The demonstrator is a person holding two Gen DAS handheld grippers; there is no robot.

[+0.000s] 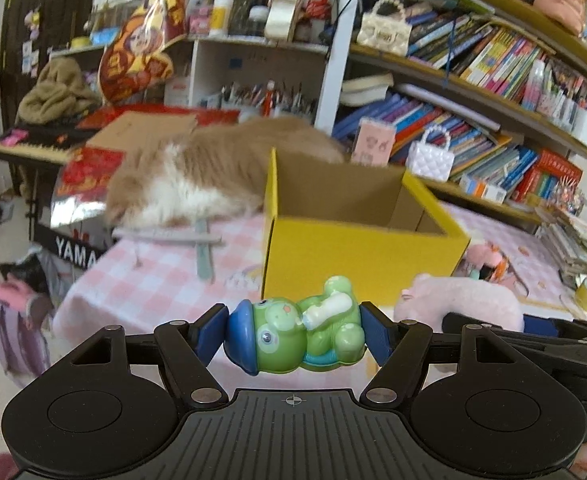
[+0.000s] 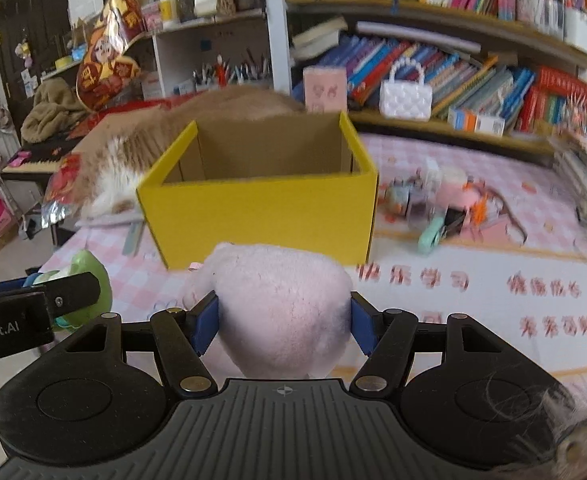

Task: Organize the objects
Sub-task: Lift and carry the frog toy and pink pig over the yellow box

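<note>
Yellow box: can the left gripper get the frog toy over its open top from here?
Probably yes. The left gripper grips the frog toy just before the yellow box, whose top is open; nothing stands between.

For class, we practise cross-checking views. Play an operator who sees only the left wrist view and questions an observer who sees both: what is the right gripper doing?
Operator: My left gripper holds the frog toy. I see only a bit of pink plush at my right. Is it held?
Observer: Yes, the right gripper is shut on the plush.
Operator: How does the yellow box lie for it?
Observer: Straight ahead beyond the plush, open side up, nothing seen inside.
Operator: What lies right of the box? It's mostly hidden from me.
Observer: A small pile of toys on the pink cloth.
</note>
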